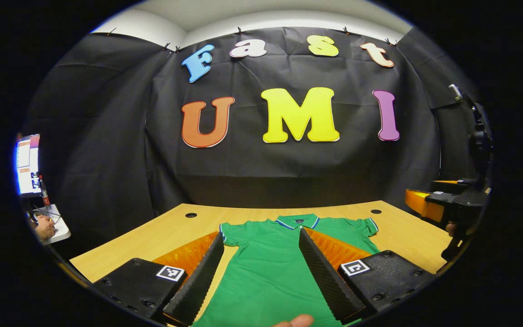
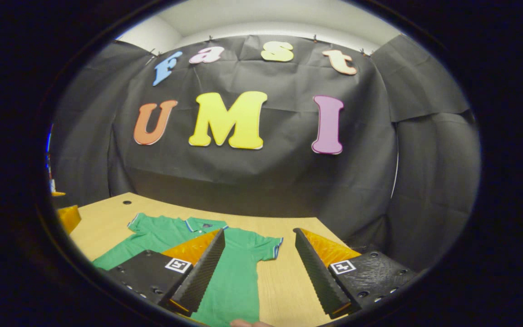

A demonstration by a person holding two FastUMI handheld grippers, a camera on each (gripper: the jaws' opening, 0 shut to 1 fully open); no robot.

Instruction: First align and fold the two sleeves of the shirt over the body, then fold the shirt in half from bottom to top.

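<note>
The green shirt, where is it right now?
The green shirt lies flat on the wooden table, sleeves spread and collar toward the black wall, between the left gripper's open fingers.

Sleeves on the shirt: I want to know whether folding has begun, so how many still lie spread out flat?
2. One sleeve lies out flat at the green shirt's left shoulder, the other sleeve at its right, both on the wooden table. Neither is folded over the body.

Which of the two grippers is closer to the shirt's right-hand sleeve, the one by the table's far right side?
Right. The right gripper hovers open near that sleeve; the left gripper hovers open over the shirt body, farther from it.
</note>
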